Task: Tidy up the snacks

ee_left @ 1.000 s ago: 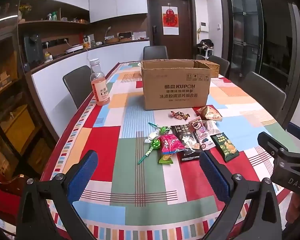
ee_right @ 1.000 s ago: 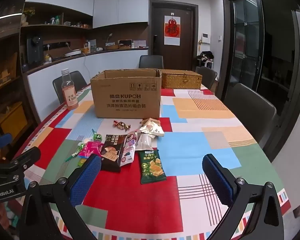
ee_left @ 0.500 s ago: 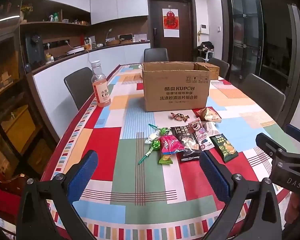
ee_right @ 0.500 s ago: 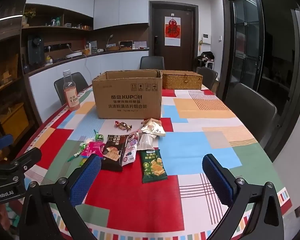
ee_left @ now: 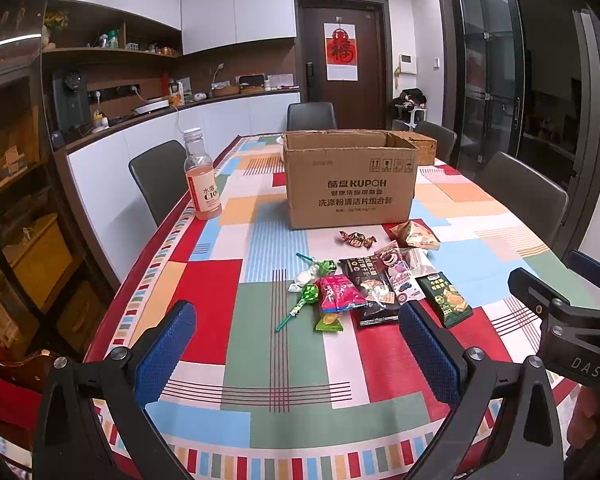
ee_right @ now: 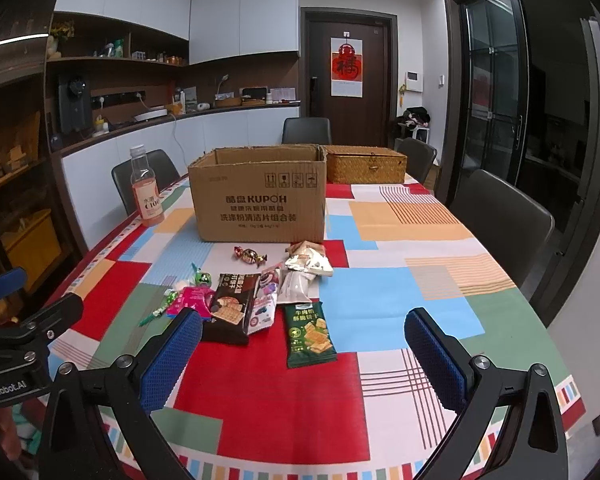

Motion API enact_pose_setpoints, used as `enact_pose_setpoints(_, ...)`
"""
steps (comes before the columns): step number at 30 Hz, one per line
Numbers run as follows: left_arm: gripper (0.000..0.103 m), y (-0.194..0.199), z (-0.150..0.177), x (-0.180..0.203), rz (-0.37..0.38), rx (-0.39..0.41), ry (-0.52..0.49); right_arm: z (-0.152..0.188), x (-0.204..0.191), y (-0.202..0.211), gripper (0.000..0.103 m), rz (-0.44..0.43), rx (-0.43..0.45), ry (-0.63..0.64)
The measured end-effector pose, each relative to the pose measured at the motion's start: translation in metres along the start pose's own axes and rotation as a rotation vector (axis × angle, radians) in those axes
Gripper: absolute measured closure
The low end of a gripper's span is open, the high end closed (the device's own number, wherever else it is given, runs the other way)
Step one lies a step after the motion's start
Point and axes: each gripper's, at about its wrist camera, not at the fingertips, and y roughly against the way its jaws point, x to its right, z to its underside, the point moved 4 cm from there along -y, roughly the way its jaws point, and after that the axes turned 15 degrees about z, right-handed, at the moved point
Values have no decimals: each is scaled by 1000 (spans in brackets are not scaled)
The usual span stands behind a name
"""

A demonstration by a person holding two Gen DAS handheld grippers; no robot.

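With both the left hand-held gripper (ee_left: 296,354) and the right hand-held gripper (ee_right: 302,356) held spread and empty above the worktop (ee_right: 400,280), the snacks lie clustered before the cardboard box (ee_right: 260,200); the outlying green biscuit packet (ee_right: 309,334) is best pinched first at one flat edge.

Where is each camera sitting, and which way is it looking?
Left wrist: on the left gripper, looking down the table at the snacks; own blue fingers show, right gripper alongside.
Right wrist: on the right gripper, facing likewise; left gripper alongside.
Both see: cardboard box, green packet, bottle.
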Motion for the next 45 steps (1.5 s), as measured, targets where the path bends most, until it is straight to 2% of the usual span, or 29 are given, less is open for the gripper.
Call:
enact_pose_setpoints(22, 0, 2, -1, 5, 9, -1, 3, 0, -2, 3, 1, -4, 1, 2)
enact_pose_setpoints(45, 0, 15, -11, 8, 15, 51, 12, -6, -4, 16, 1, -8, 47, 46)
